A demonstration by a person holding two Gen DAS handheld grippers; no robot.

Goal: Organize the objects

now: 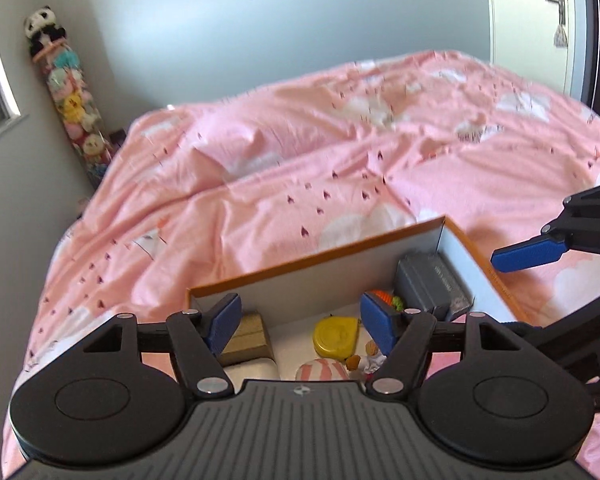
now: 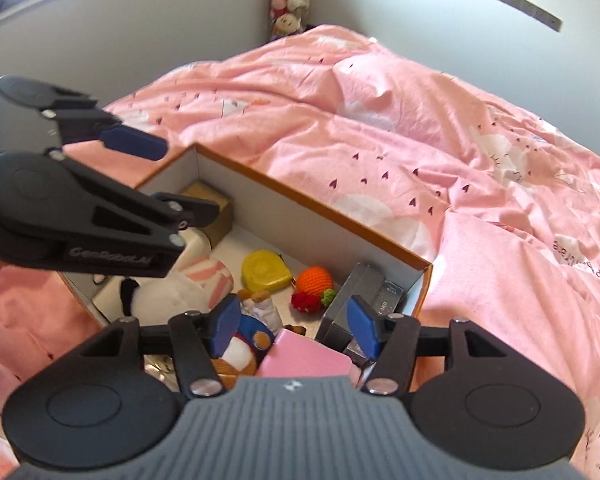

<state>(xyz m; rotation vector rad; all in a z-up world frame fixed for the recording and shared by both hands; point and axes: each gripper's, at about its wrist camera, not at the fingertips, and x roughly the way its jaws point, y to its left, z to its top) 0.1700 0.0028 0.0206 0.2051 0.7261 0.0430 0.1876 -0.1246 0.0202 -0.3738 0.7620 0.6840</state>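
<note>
Both of my grippers hang over an orange-rimmed cardboard box point(image 2: 380, 236) that sits on a bed spread with a pink quilt point(image 2: 420, 128), and the tidying looks close to finished: as far as I can see, nothing loose lies on the quilt, while the box already holds a yellow tape measure point(image 2: 266, 271), an orange knitted toy point(image 2: 315, 280), grey card cases point(image 2: 374, 294) stacked in the far right corner, a tan block point(image 2: 212, 204) in the far left corner, a pink-striped plush point(image 2: 206, 280), a blue-and-white doll point(image 2: 246, 340) and a pink case point(image 2: 304, 354) nearest the right wrist camera. What may remain, I judge, is only squaring these up inside. My left gripper point(image 1: 302, 326) is poised above the left half of the box, tipped slightly down, jaws spread wide and holding nothing. My right gripper point(image 2: 294, 326) hovers over the near right end, just above the doll and the pink case, also spread wide and empty.
</note>
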